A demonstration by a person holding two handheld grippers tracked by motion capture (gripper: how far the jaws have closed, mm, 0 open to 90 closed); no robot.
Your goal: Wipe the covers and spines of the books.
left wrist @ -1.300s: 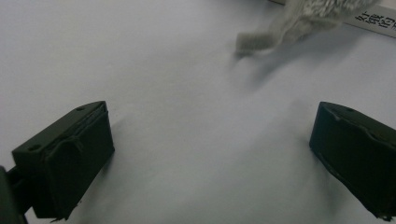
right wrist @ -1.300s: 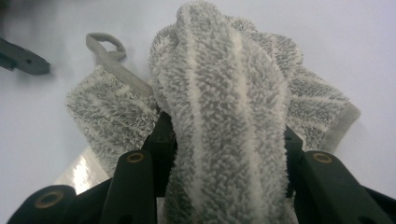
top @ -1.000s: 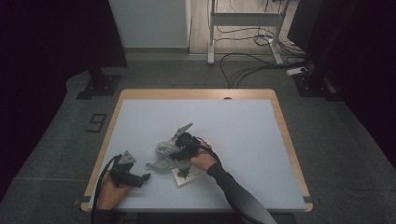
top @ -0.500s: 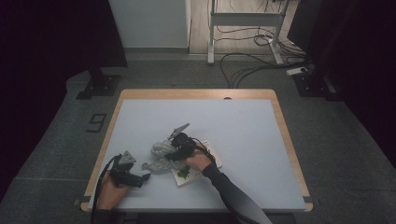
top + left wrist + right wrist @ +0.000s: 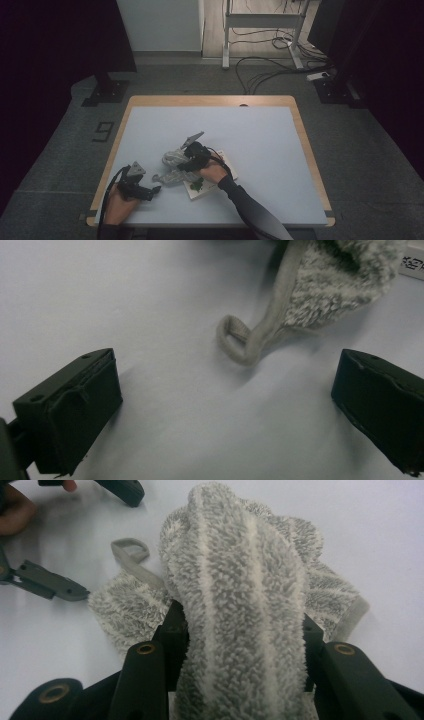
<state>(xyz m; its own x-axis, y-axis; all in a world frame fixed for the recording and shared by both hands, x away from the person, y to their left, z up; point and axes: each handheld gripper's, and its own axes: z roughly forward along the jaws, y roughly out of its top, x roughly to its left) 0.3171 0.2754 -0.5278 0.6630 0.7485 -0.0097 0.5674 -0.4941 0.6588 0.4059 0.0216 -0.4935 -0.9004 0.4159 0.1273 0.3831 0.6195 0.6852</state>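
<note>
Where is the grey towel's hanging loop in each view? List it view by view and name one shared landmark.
High view: hanging loop left of the towel.
Left gripper view: upper centre.
Right gripper view: upper left.
Shared landmark: the towel it hangs from, clamped in the right gripper.

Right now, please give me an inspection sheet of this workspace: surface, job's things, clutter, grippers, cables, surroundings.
Surface: pale table with a wooden rim, bare at the far half.
Job's things: grey fluffy towel bunched near the front; its hanging loop lies flat on the table.
Clutter: white card with a green print partly under the right hand.
Grippers: right gripper shut on the towel; left gripper open, jaws either side of the loop, not touching it.
Cables: black cables on the floor behind.
Surroundings: grey carpet, white metal frame.
</note>
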